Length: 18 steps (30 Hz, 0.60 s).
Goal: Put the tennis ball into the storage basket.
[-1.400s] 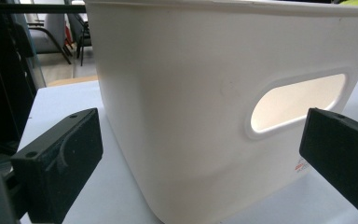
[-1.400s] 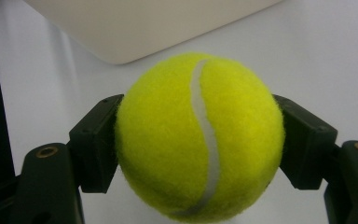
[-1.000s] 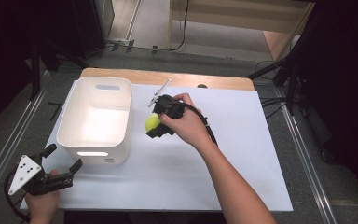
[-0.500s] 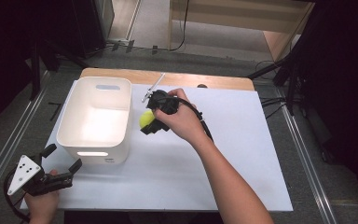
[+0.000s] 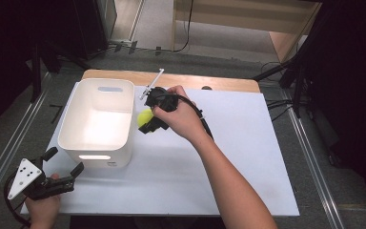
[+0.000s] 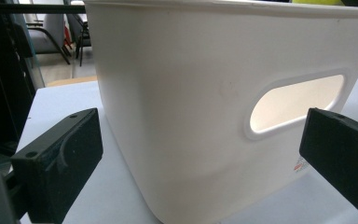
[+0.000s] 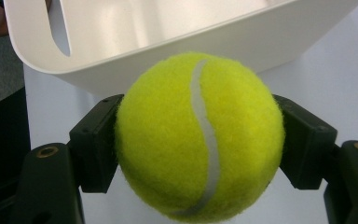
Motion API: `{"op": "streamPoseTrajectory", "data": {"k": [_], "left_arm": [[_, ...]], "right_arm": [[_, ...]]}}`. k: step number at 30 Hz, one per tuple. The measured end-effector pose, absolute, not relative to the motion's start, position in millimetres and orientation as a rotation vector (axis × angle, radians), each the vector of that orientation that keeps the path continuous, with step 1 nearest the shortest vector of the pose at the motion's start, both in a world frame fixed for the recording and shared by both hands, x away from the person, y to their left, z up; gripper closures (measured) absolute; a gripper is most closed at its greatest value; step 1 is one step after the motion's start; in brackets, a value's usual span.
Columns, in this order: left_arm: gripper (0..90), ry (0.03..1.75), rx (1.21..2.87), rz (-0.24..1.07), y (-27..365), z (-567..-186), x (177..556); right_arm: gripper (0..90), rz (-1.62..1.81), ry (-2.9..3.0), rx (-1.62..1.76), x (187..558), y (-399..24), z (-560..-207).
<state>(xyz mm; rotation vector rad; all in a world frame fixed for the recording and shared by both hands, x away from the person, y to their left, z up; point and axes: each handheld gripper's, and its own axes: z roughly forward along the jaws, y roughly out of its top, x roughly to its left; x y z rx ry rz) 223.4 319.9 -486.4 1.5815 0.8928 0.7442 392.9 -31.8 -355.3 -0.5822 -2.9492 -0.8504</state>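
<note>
- Fuzzy yellow-green tennis ball [image 7: 199, 135]: pinched in right gripper [image 5: 148, 121], raised just beside bin's rim.
- White rectangular plastic bin [image 5: 97, 143]: on white table [image 5: 248, 157].
- Left gripper [image 5: 62, 168]: spread, near bin's handle end.
- Risk: early release likely bounces ball off rim.

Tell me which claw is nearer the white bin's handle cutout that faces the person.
Left. The left claw sits just in front of that cutout of the white bin, open. The right claw holds a tennis ball beside the bin's right wall, farther back.
</note>
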Motion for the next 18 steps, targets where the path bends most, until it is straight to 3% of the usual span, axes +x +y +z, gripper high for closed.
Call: {"op": "streamPoseTrajectory", "data": {"k": [18], "left_arm": [[0.0,0.88,1.587,0.744,321,-487,221]], "right_arm": [[24.1,-0.892,-2.951,-0.536,397,-16,-336]]}}
